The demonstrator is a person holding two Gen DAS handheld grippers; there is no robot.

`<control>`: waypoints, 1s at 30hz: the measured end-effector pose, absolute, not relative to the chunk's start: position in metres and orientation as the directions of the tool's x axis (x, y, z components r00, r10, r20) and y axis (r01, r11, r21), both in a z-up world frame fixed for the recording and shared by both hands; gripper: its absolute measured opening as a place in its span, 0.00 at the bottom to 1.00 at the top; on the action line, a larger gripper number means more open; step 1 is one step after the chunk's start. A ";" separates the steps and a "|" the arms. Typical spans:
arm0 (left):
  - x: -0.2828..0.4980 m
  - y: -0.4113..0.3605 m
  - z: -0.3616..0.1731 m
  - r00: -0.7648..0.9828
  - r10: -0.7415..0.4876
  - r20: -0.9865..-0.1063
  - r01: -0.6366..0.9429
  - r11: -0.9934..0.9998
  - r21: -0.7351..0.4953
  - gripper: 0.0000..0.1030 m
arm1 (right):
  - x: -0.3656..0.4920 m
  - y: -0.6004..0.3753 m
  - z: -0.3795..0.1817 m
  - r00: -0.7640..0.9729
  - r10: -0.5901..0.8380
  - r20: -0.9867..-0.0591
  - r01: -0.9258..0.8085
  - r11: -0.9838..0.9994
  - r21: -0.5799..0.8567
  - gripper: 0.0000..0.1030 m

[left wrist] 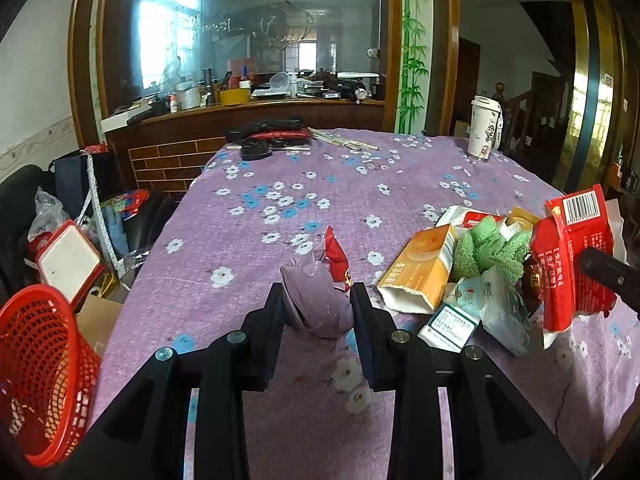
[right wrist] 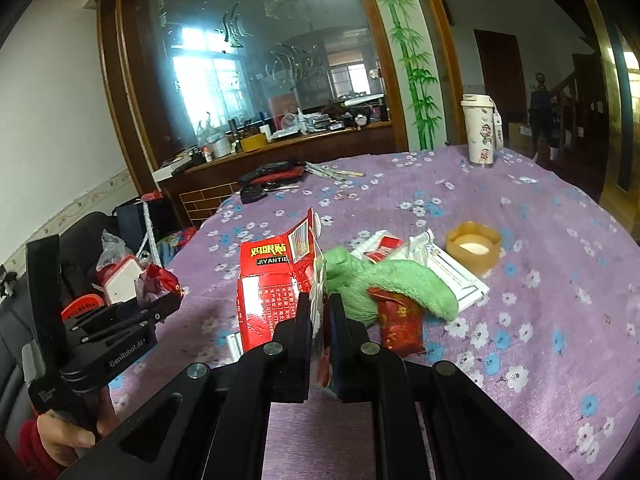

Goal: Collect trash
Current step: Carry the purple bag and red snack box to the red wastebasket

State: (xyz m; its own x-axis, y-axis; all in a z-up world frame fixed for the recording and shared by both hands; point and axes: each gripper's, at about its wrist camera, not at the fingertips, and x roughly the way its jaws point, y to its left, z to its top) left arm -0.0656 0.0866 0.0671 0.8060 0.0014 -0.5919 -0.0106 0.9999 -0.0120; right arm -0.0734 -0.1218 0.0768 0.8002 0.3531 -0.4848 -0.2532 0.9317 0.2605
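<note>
My left gripper [left wrist: 317,295] is shut on a crumpled clear wrapper with a red end [left wrist: 316,300], held just above the purple flowered tablecloth [left wrist: 280,208]. My right gripper [right wrist: 319,300] is shut on the torn flap of a red box [right wrist: 272,288]; it shows in the left wrist view [left wrist: 572,256] lifted at the right. A trash pile lies beside it: an orange box [left wrist: 420,272], a green cloth [left wrist: 492,252], a red snack packet [right wrist: 400,324], a white-green pack [left wrist: 448,326]. The left gripper shows at the left of the right wrist view [right wrist: 160,300].
A red mesh basket [left wrist: 44,364] sits at the table's lower left edge. A white tumbler [left wrist: 484,128] stands at the far right. Dark bags [left wrist: 272,136] and chopsticks lie at the far edge. A tape roll [right wrist: 474,246] lies right of the pile. Clutter fills the floor left.
</note>
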 end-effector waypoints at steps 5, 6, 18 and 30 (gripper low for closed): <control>-0.079 0.093 0.075 0.812 0.011 -0.584 -0.025 1.000 -0.015 0.30 | -0.078 -0.111 0.081 0.789 0.375 -0.487 -0.279 0.924 0.260 0.08; -0.082 0.094 0.077 0.815 0.018 -0.579 -0.029 1.000 -0.009 0.30 | -0.079 -0.107 0.082 0.785 0.382 -0.488 -0.287 0.922 0.261 0.08; -0.113 0.126 0.097 0.826 0.023 -0.563 -0.077 0.994 -0.073 0.30 | -0.084 -0.069 0.095 0.734 0.470 -0.491 -0.383 0.882 0.274 0.09; -0.147 0.199 0.116 0.833 0.120 -0.540 -0.216 0.969 -0.119 0.30 | -0.083 0.001 0.112 0.634 0.586 -0.504 -0.522 0.806 0.281 0.09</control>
